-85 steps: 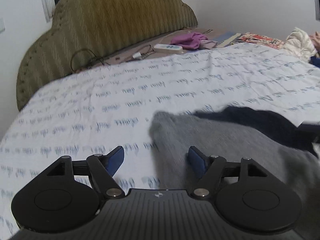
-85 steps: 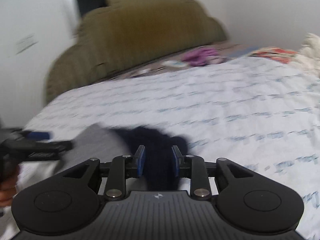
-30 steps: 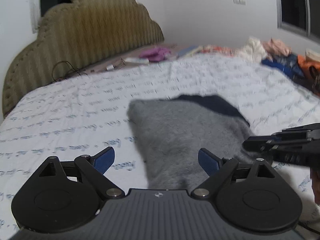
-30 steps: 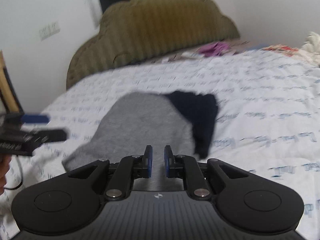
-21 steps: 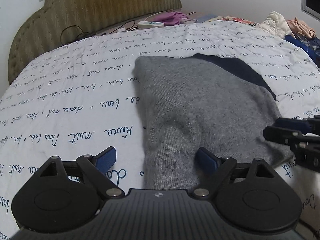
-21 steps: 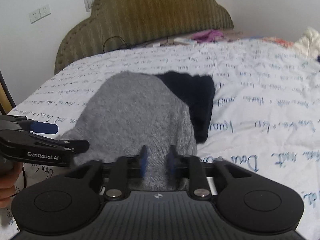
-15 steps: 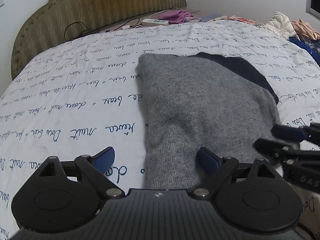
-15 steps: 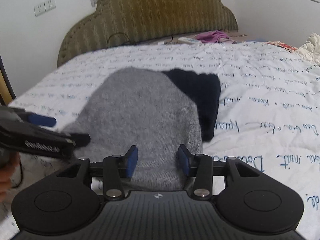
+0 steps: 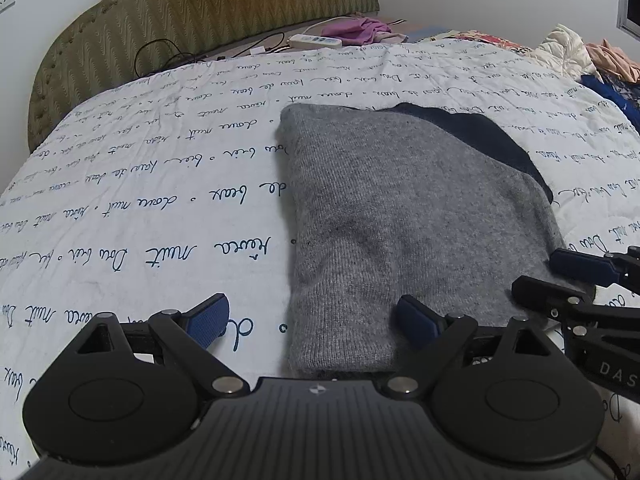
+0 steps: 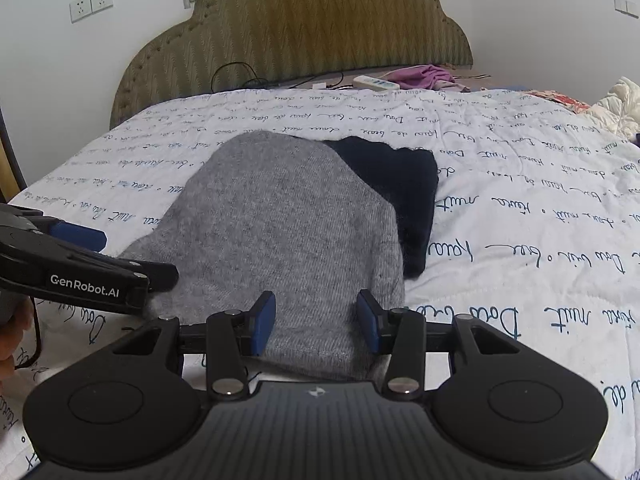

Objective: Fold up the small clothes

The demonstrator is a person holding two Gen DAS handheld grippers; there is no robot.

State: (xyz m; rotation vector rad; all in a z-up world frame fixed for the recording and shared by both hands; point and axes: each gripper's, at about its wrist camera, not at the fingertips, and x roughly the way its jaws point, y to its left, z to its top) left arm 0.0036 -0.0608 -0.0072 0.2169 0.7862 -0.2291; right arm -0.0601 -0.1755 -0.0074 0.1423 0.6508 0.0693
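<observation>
A grey knit garment (image 9: 400, 216) lies folded flat on the bed, a dark navy part (image 9: 480, 140) sticking out at its far right. My left gripper (image 9: 314, 318) stands wide open over the garment's near left corner, its right finger above the knit and its left finger above the quilt. In the right wrist view the same garment (image 10: 280, 224) fills the middle. My right gripper (image 10: 316, 320) is open over its near edge, pads clear of the cloth. Each gripper shows in the other's view: the right gripper (image 9: 536, 274) at the garment's near right corner, the left gripper (image 10: 140, 254) at its near left.
The white quilt (image 9: 140, 208) with blue script covers the bed. By the olive headboard (image 10: 320, 28) lie a power strip (image 10: 376, 82), cables and a purple cloth (image 10: 420, 76). A pile of clothes (image 9: 592, 60) sits far right. A hand (image 10: 8, 344) shows at the left edge.
The right gripper's jaws went from nearly shut to apart. Both cameras tipped down and closed in on the garment's near edge. The garment has stayed flat.
</observation>
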